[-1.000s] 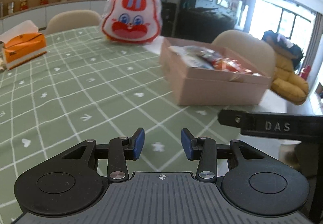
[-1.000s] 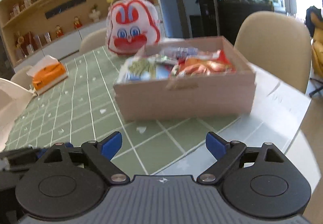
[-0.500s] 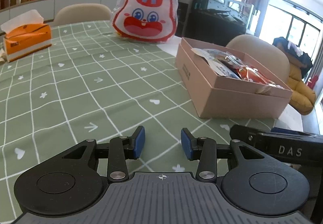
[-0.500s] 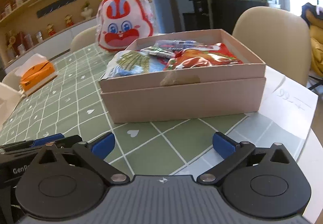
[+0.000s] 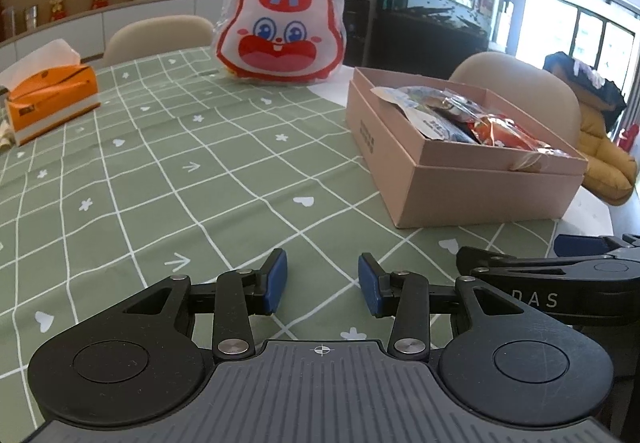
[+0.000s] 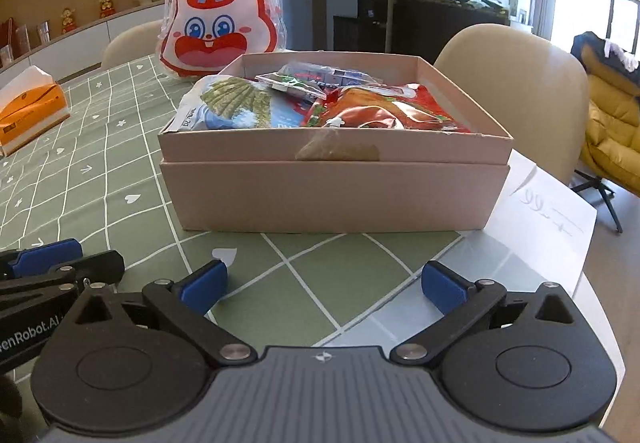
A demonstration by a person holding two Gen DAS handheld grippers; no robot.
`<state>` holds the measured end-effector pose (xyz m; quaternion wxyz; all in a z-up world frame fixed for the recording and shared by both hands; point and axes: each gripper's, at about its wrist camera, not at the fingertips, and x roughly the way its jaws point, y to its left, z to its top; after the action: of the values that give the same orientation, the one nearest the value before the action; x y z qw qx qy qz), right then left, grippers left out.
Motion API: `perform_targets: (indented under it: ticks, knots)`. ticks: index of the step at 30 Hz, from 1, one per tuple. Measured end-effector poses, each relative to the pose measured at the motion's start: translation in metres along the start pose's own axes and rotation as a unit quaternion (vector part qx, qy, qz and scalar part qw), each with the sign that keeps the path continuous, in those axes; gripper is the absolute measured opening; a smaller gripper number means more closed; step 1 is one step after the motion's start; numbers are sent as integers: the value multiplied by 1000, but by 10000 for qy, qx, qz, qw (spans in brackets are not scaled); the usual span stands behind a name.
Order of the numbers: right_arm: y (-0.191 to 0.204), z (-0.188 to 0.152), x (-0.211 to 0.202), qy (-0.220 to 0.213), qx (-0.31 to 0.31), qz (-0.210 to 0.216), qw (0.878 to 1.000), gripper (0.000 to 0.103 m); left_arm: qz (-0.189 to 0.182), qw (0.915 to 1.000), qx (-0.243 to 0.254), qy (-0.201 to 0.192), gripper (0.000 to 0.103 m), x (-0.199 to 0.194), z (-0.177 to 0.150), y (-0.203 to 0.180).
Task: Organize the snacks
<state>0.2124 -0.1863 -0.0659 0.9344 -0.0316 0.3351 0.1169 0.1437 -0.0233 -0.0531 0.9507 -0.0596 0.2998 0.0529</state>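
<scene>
On the green grid-patterned tablecloth (image 6: 120,171) sits an open pink cardboard box (image 6: 336,199) filled with crinkly foil snack packets (image 6: 320,103). Behind the box stands a red-and-white rabbit-face bag (image 6: 220,27). Before the box, the right gripper (image 6: 324,283) hovers spread wide, empty; left of the box, the left gripper (image 5: 322,279) hangs parted, empty.

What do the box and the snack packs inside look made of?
The box looks like matte pinkish cardboard: flat dull walls, crisp folded edges, a scuffed patch on the rim. The snack packs look like glossy plastic film: crinkled, with bright glare spots. Contents can't be seen.
</scene>
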Motion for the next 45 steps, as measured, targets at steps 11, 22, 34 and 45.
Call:
perform_targets:
  ticks: [11,22,34,45]
  knots:
    - [0,0,0,0,2,1,10000,103,61,10000,66,9,44,1,0,0]
    - [0,0,0,0,2,2,10000,103,114,9999,92,12,43,1,0,-3]
    - [0,0,-1,0,4,2,10000,103,114,9999,90,12,43,1,0,-3]
    - [0,0,-1,0,5,2,10000,103,112,9999,89,14,43,1,0,-3]
